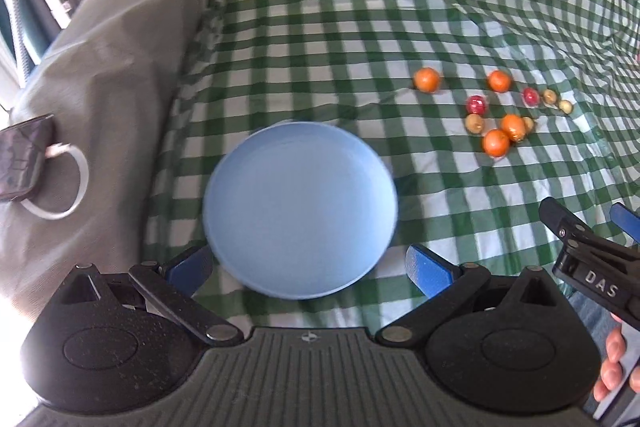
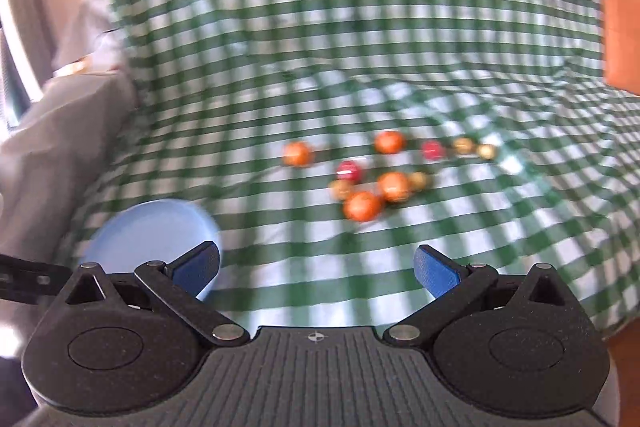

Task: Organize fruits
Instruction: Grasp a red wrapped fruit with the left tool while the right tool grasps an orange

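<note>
We list the items on the green-checked cloth (image 1: 320, 27).

Plate (image 1: 300, 211) — pale blue, round, nothing on it. It lies just ahead of our left gripper (image 1: 310, 265), its near rim between the two blue pads, touching neither that we can see. In the right wrist view the same plate sits low and to the left, beside the right gripper's left pad.

Fruits (image 1: 496, 107) — a loose cluster on the cloth, well apart from the plate, ahead and to the right of the left gripper. We count four orange ones, two red ones and about four small yellowish ones. Two orange fruits touch each other at the near edge of the cluster.

Left gripper — jaws spread wide, holding nothing.

Right gripper (image 2: 316, 269) — jaws also wide, holding nothing; the cluster lies straight ahead of it, apart from the pads. This view is blurred.

Grey cover (image 1: 112, 67) — at the cloth's left edge, with a dark pouch (image 1: 24, 155) on it.
</note>
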Motion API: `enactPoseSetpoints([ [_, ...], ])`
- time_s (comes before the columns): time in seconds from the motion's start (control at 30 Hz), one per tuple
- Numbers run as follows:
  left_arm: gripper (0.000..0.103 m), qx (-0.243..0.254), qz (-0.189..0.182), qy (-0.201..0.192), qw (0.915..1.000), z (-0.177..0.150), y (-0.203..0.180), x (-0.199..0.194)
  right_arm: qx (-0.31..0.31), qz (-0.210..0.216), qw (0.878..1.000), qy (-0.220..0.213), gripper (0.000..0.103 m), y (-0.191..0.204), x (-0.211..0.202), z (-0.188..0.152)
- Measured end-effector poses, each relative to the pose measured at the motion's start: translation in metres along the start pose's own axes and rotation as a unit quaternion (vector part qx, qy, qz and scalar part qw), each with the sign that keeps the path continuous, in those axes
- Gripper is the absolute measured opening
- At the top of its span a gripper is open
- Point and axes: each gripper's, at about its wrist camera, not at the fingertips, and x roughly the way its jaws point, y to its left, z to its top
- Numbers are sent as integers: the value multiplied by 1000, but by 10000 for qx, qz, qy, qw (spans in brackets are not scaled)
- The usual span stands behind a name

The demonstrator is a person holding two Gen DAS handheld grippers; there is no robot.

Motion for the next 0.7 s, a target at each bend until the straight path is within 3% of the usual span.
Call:
enactPoseSetpoints([
  [0.2, 103, 188, -227, 114, 9995, 33, -43, 47, 19, -809, 9966, -123, 102, -56, 55, -2],
  [0.43, 103, 231, -116, 379, 9989, 65, -75, 100, 57, -889, 9960, 103, 101, -91, 144, 9],
  [0.57, 103, 397, 43, 391, 9984, 72, -83, 115, -4, -490, 9984, 265, 69, -95, 182, 13],
  [0.7, 103, 347, 63, 491, 9982, 76, -87, 131, -3, -128, 9983, 566, 49, -92, 217, 14],
])
